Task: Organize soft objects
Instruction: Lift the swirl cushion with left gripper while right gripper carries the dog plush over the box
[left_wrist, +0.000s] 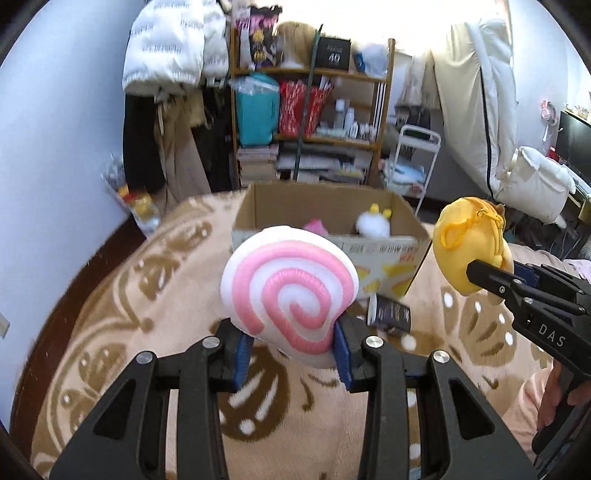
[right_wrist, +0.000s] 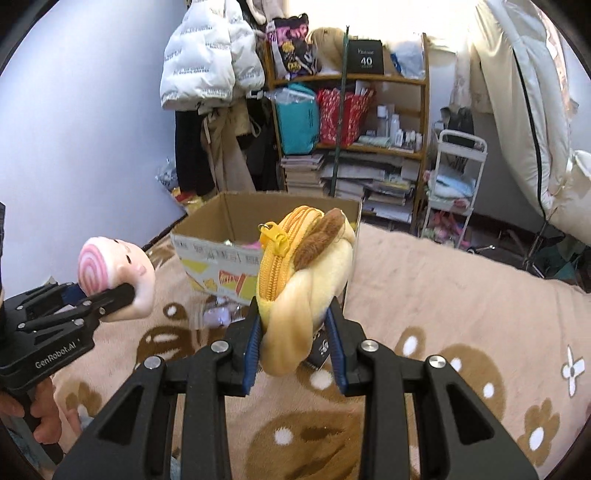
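My left gripper (left_wrist: 291, 347) clamps the pink-swirl plush (left_wrist: 290, 286) by its lower edge; my right gripper (right_wrist: 293, 345) pinches the yellow zip pouch plush (right_wrist: 303, 273). Both hang before the cardboard box (left_wrist: 328, 236): light, squashy, best gripped deep.

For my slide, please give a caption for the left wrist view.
Left gripper holds a pink-swirl plush before the cardboard box; right gripper holds a yellow pouch.

Both black plastic two-finger grippers, left (left_wrist: 291, 347) and right (right_wrist: 295, 343), have blue finger pads (right_wrist: 252, 343), silver pivot screws and white lettering; the person's pale pink fleece sleeve (left_wrist: 532, 402) shows.
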